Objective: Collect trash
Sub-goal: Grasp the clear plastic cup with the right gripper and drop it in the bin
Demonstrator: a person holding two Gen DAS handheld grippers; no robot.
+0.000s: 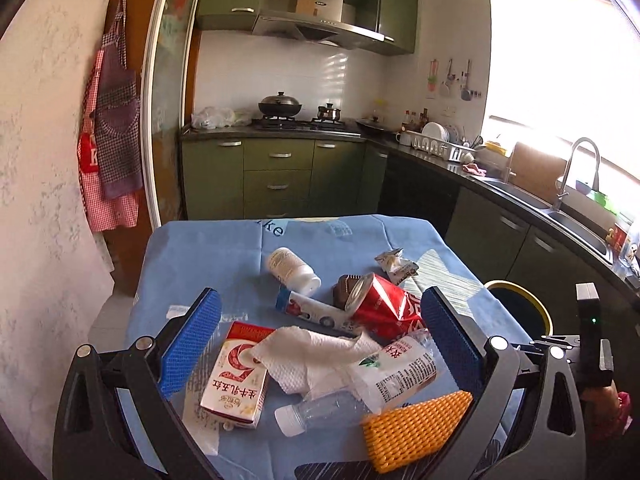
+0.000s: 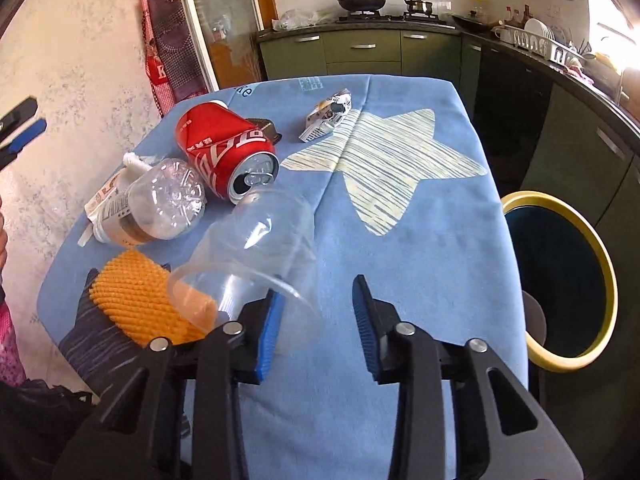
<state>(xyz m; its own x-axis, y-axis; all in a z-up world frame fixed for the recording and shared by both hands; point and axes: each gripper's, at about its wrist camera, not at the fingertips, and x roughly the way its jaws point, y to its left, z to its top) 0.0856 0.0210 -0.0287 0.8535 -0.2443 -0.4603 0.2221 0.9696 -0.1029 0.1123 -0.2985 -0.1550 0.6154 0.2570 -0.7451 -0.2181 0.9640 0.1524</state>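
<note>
Trash lies on the blue-clothed table. In the left wrist view my left gripper is open above a milk carton, a white paper towel and a clear bottle. A crushed red can, a white jar, a tube and a wrapper lie beyond. In the right wrist view my right gripper is open; its left finger touches the rim of a clear plastic cup lying on its side. An orange foam net, the bottle, the can and the wrapper show there.
A yellow-rimmed bin stands on the floor right of the table; it also shows in the left wrist view. Green kitchen cabinets and a counter with a sink lie beyond. Aprons hang on the left wall.
</note>
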